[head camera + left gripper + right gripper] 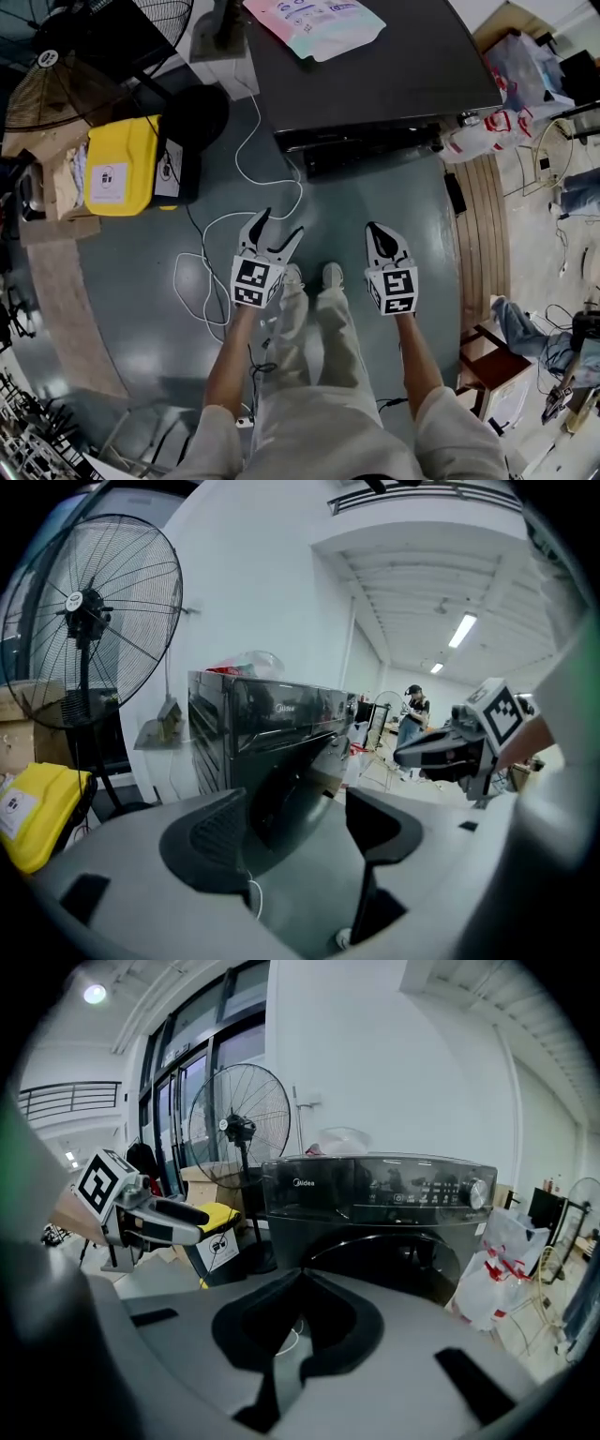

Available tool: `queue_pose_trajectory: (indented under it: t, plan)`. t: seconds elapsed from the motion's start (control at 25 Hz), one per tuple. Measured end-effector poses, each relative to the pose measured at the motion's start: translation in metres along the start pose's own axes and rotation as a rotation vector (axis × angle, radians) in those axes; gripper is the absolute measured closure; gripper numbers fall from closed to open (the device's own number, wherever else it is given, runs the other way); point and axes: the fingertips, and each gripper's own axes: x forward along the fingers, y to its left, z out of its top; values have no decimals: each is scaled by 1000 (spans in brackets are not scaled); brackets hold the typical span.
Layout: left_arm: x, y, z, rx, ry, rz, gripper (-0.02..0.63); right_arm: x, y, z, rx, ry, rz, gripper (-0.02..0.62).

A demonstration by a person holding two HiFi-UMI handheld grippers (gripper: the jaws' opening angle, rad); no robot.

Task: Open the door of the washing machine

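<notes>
You face one dark washing machine (375, 84) with two grippers, the left gripper (279, 225) and the right gripper (380, 231), amid one yellow bin (122, 164), one pedestal fan (89, 602), one pastel packet (314, 23), one white cable (242, 131), one white plastic bag (478, 136) and your two shoes (292, 275).

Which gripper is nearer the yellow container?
Left. In the head view the left gripper hangs to the right of the yellow container, apart from it. The right gripper is farther right still, beyond the left one.

Beige trousers (323, 375), pale shoes (333, 275), light sleeves (448, 417)
</notes>
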Motion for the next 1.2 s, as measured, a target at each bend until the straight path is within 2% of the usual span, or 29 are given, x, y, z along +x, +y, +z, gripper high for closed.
queue_pose_trajectory:
  t: [0.24, 0.72, 1.2]
  plan:
    - [25, 4, -33, 33, 18, -9, 278, 15, -2, -30, 33, 9, -12, 597]
    - [85, 10, -58, 96, -3, -38, 278, 41, -4, -85, 55, 26, -10, 597]
    - [157, 14, -80, 147, 11, -63, 278, 52, -19, -134, 72, 65, -22, 597]
